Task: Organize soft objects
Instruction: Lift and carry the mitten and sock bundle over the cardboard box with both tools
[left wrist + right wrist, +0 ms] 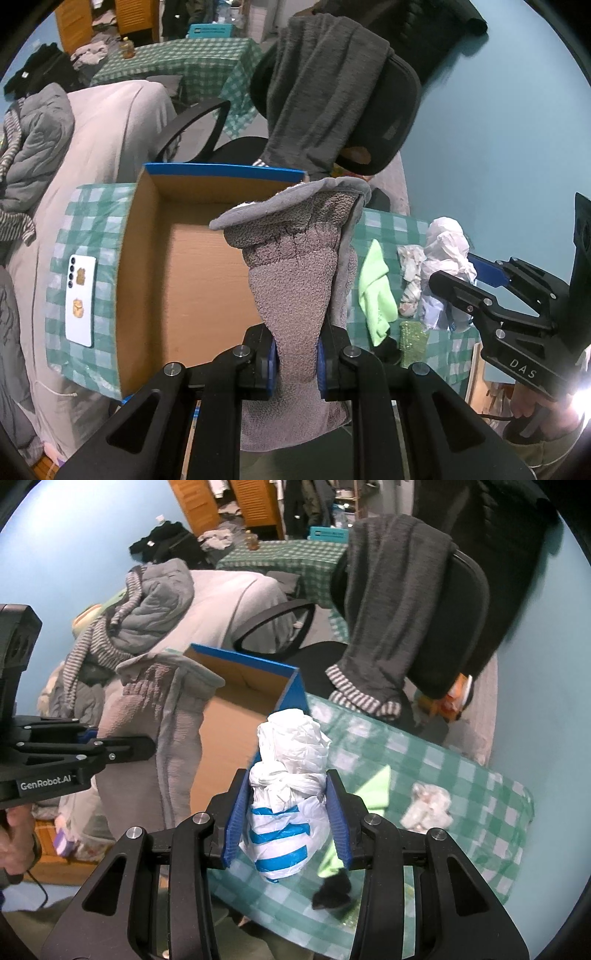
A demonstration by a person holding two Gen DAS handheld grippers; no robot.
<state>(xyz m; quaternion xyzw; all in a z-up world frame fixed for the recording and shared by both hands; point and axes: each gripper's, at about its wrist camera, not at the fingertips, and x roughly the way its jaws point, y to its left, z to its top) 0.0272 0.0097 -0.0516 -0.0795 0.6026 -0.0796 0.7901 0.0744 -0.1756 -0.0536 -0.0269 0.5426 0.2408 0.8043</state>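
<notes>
My left gripper (295, 363) is shut on a grey fleecy cloth (295, 280) and holds it up in front of the open cardboard box with a blue rim (147, 229). The cloth also shows in the right wrist view (147, 731), hanging from the left gripper (146, 747) beside the box (236, 716). My right gripper (288, 819) is shut on a white plastic bag with blue stripes (288, 775), held above the green checked table (443, 760) next to the box's right wall. In the left wrist view the right gripper (454, 277) holds the white bag (447, 247) at the right.
A neon green cloth (376, 291), a small crumpled floral cloth (412, 258) and a black item (332, 890) lie on the table. A white phone (80, 299) lies left of the box. A black chair draped with a grey garment (325, 92) stands behind the table.
</notes>
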